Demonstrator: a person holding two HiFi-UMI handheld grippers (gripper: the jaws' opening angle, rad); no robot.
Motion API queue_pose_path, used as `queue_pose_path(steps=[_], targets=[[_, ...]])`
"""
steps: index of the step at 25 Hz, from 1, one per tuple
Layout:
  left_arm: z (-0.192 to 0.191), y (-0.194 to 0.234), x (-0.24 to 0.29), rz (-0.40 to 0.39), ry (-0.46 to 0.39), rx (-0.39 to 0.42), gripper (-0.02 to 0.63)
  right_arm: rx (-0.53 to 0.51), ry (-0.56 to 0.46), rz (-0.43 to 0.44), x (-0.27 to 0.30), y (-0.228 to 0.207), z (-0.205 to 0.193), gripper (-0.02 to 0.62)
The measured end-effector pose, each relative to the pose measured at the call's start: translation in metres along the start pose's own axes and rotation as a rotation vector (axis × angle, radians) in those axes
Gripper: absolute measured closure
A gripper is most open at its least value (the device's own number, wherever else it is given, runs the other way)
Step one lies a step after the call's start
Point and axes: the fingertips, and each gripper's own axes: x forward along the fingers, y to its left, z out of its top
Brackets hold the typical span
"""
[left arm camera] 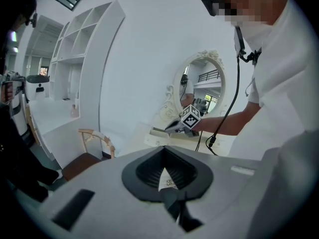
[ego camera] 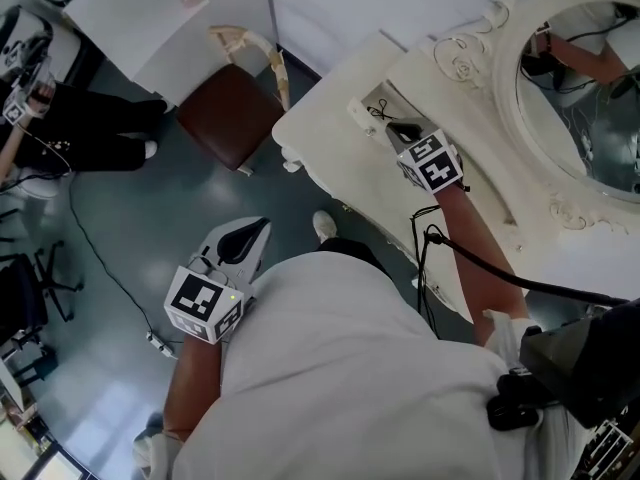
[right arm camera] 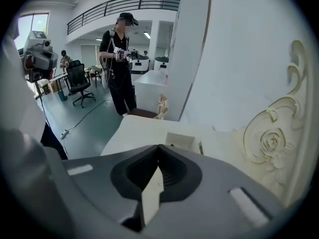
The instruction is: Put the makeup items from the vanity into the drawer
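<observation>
- Cream vanity top point(ego camera: 330, 158), spreading beneath and ahead of the right gripper point(ego camera: 397, 128).
- Small open drawer point(ego camera: 368, 100) just beyond the gripper tip; thin dark item point(ego camera: 380, 111) inside, unidentifiable.
- Carved mirror frame point(ego camera: 500, 88) to the gripper's right.

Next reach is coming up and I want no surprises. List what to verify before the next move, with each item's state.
1. Drawer open: ok, its top is open on the vanity.
2. Right tool empty: ok, jaws together, nothing between them.
3. Right tool placed: ok, over the vanity beside the drawer.
4. Left tool out of the way: ok, jaws together, over the floor.
5. Makeup on the vanity top: cannot tell; none shows on the visible part.
6. Drawer contents: cannot tell; a small dark thing lies inside.
</observation>
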Motion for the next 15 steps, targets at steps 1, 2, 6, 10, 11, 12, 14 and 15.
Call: queue_pose_path(steps=[1, 2, 6, 10, 11, 12, 14, 15], targets=[[-0.003, -0.003, -0.004, -0.011, 0.0, 0.006, 0.604, 0.008, -0.008, 0.0, -0.008, 0.011, -0.001, 0.594], [-0.005, -0.005, -0.008, -0.024, 0.0, 0.014, 0.604, 0.017, -0.016, 0.0, -0.015, 0.021, -0.001, 0.594], [-0.013, -0.016, -0.024, -0.071, -0.007, 0.044, 0.604, 0.069, -0.051, 0.0, -0.043, 0.066, -0.006, 0.594], [-0.024, -0.03, -0.043, -0.11, -0.011, 0.071, 0.604, 0.106, -0.07, -0.001, -0.067, 0.111, -0.015, 0.594], [-0.028, -0.033, -0.048, -0.118, -0.011, 0.075, 0.604, 0.114, -0.073, -0.001, -0.073, 0.123, -0.018, 0.594], [-0.032, -0.037, -0.052, -0.126, -0.012, 0.078, 0.604, 0.12, -0.077, -0.001, -0.078, 0.134, -0.021, 0.594], [-0.041, -0.045, -0.062, -0.141, -0.011, 0.082, 0.604, 0.131, -0.083, 0.003, -0.09, 0.157, -0.026, 0.594], [-0.045, -0.05, -0.067, -0.147, -0.011, 0.084, 0.604, 0.136, -0.088, 0.006, -0.096, 0.169, -0.029, 0.594]])
